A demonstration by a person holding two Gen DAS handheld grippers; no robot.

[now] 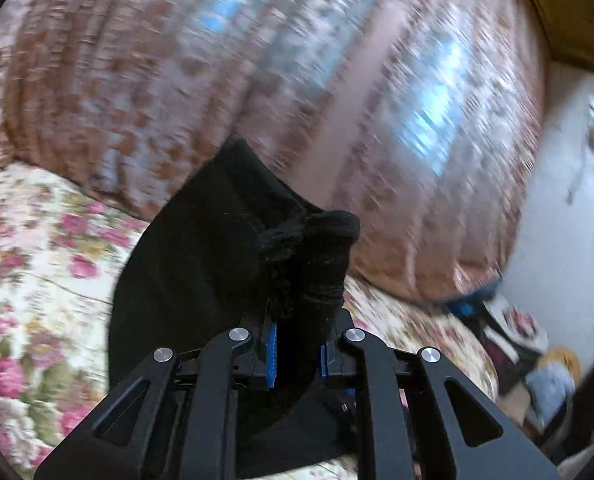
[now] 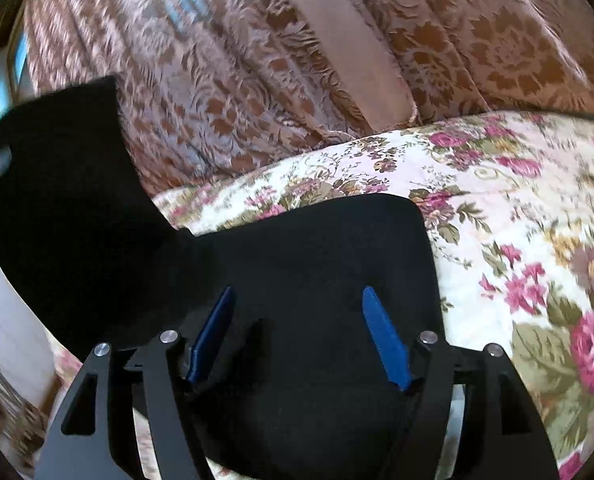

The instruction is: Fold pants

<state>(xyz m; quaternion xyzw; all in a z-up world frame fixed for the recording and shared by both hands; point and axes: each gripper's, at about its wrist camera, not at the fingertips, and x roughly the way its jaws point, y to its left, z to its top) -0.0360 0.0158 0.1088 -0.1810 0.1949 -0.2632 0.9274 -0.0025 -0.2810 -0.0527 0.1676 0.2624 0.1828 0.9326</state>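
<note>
The black pants (image 2: 317,280) are lying on a floral bedspread (image 2: 517,220), with brown patterned curtains (image 2: 257,60) hanging behind it. The left gripper (image 1: 297,354) is clenching a bunched pants end above the bedspread; the right gripper (image 2: 297,336) is gaping, released, over the pants.

The pants (image 2: 317,280) are black, of soft matte cloth. One part is spread flat on the floral bedspread (image 2: 517,208) with a rounded corner shown — the other part is lifted off it at the left. A bunched, fuzzy edge (image 1: 309,248) is raised above the bedspread, with cloth draped below it.
</note>
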